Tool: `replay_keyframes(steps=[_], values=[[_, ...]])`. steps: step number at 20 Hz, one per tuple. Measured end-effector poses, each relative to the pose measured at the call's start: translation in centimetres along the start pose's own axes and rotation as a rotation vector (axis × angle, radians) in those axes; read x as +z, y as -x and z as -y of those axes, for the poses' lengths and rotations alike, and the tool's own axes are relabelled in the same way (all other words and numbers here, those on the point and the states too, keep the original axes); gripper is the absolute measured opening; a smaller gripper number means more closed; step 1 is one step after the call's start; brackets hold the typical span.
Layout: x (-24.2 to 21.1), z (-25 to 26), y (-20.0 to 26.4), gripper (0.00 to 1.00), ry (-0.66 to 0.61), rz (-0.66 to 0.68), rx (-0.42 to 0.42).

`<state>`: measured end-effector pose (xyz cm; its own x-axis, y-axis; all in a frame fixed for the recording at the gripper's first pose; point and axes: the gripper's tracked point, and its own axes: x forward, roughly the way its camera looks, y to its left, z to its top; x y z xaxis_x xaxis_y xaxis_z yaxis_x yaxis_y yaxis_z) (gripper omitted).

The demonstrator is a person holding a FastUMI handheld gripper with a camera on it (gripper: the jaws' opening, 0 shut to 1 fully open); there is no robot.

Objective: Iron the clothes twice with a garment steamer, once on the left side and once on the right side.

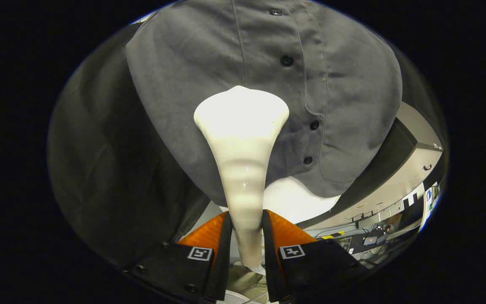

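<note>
My gripper (246,230) is shut on the slim handle of a cream-white garment steamer (243,139), both fingers pressing its sides. The steamer widens into a broad head (241,112) that lies against a hanging grey button-up shirt (192,84). The head sits just left of the shirt's button placket (310,105), over the lower half of the front. Three dark buttons run down the placket to the right of the head. The shirt's curved hem hangs just beyond my fingertips.
Dark cloth (99,169) hangs to the left of the shirt. Beyond the hem at the right is a pale wall with cabinets (411,177) and a cluttered desk with cables and devices (369,240). A white surface (298,200) shows under the hem.
</note>
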<state>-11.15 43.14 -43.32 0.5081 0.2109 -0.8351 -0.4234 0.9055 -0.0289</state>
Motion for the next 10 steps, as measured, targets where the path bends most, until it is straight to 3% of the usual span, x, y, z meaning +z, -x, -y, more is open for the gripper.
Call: replay_keyframes(steps=[10], values=[[-4.5, 1.7, -3.0, 0.44, -0.008, -0.098, -0.001]])
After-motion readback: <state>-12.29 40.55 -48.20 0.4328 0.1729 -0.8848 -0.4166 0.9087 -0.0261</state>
